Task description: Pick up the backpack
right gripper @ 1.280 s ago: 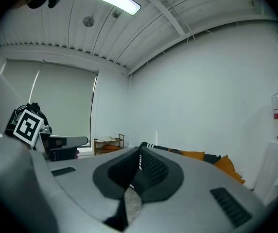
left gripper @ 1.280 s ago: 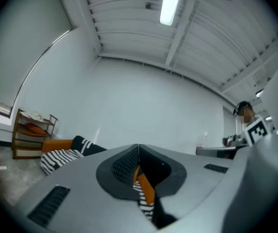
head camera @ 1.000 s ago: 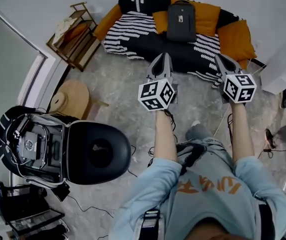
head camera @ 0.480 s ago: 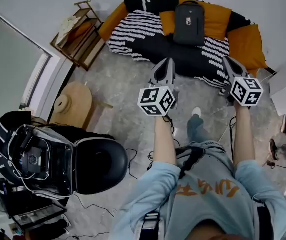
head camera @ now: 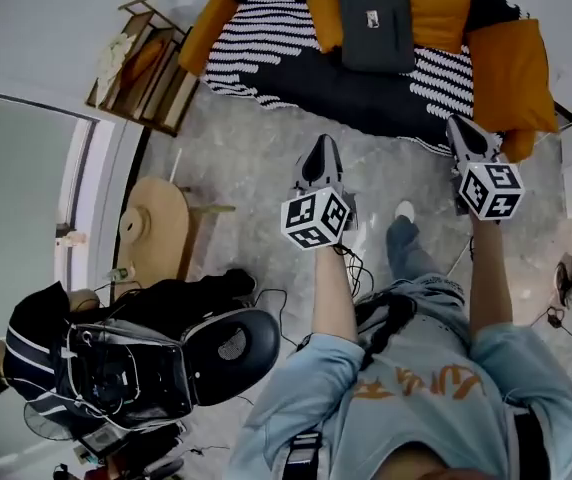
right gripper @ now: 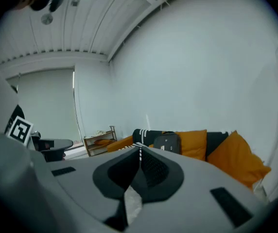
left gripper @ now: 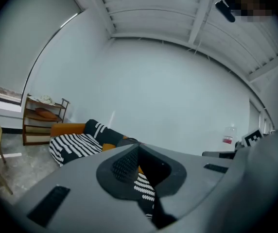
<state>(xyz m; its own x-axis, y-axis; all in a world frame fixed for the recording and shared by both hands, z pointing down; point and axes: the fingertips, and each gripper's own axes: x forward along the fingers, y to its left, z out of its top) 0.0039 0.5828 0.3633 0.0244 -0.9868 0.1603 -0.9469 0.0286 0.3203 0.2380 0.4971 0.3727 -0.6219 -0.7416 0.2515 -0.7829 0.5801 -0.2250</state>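
Both grippers have come forward and lower since a second ago, and the sofa (head camera: 366,103) is filling more of the head view. We are counting one backpack (head camera: 376,20), two grippers, three orange cushions (head camera: 511,63), one striped blanket (head camera: 256,53), one wooden shelf (head camera: 146,68) and one round stool (head camera: 156,230).

We are holding the left gripper (head camera: 321,146) and the right gripper (head camera: 461,125) side by side, well apart from each other. Both are pointing at the sofa's front edge, and both sets of jaws are standing fully closed with nothing between them.

The backpack is standing upright on the sofa, leaning against the middle cushion, well beyond both gripper tips.

Bare floor (head camera: 246,158) is lying open between the grippers and the sofa edge. The shelf is hugging the wall at left; the stool is standing left of the left gripper. Cables (head camera: 361,263) are trailing by our feet.
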